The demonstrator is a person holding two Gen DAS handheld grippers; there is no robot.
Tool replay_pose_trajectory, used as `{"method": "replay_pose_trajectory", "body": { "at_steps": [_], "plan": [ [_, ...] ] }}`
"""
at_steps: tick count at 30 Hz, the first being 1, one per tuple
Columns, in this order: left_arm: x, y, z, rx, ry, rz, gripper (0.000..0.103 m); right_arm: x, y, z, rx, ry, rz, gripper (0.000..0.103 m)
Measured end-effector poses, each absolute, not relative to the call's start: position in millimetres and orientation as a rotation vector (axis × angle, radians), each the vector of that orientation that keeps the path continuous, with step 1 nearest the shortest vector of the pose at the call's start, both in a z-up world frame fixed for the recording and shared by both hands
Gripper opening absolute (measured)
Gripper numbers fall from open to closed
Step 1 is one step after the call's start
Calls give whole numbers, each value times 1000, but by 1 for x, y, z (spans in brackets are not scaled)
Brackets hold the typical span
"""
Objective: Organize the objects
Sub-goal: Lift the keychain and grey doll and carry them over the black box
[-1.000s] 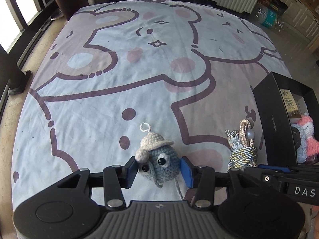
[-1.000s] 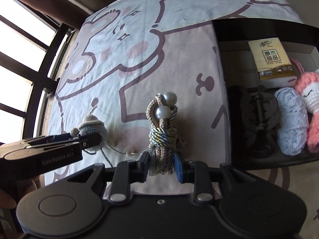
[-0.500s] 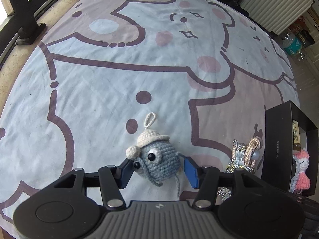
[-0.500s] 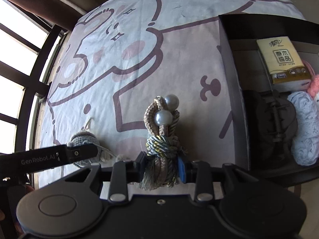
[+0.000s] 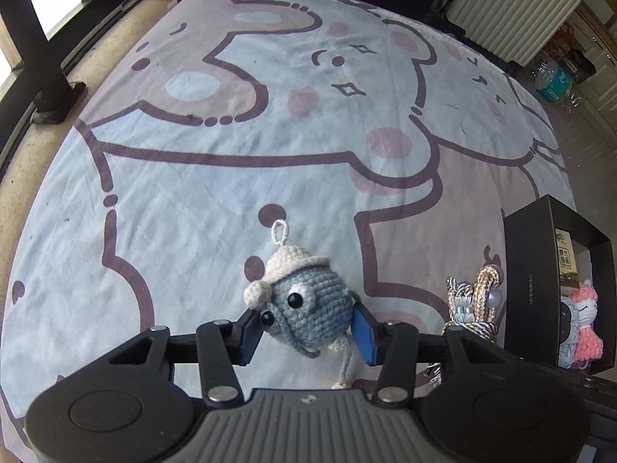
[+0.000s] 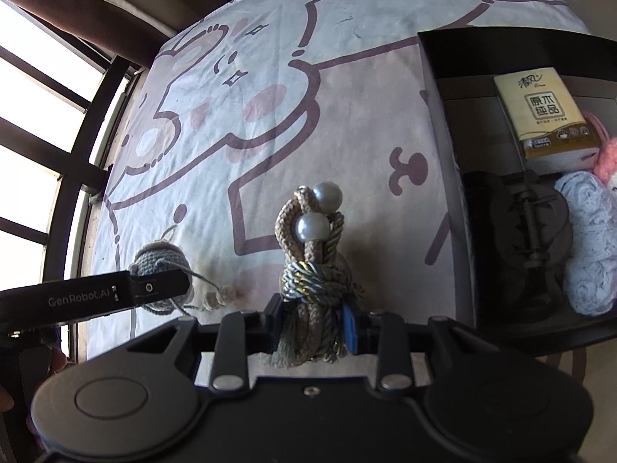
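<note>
My left gripper [image 5: 306,333] is shut on a blue crocheted doll [image 5: 312,305] with a cream hat and holds it just above the bed sheet. My right gripper [image 6: 314,326] is shut on a knotted rope tassel [image 6: 312,270] with two pearl beads, held upright. The tassel also shows in the left wrist view [image 5: 472,305], and the doll in the right wrist view [image 6: 162,262]. A black box [image 6: 443,123] lies open to the right of the tassel.
The box holds a tissue pack [image 6: 543,115], a black clip [image 6: 528,220], a pale blue yarn piece [image 6: 590,239] and a pink crocheted toy [image 5: 588,328]. A cartoon bed sheet [image 5: 231,177] covers the bed. A window frame [image 6: 65,177] stands at the left.
The left gripper closed onto the doll and lifted it slightly. The right gripper raised the tassel and shifted a little; the box looks nearer.
</note>
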State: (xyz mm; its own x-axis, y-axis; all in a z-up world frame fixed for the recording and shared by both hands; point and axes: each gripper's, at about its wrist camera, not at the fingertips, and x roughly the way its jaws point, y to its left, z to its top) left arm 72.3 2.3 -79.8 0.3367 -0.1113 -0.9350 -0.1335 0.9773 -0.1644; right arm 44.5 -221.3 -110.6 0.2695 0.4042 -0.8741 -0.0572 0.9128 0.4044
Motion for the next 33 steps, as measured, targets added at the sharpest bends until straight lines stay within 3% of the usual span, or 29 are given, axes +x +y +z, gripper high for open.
{"method": "replay_pose_trajectory", "body": {
  "at_steps": [33],
  "plan": [
    [75,-75,-9,-81,1048,-128,50,40,-297,-31,435,1030,265,31]
  ]
}}
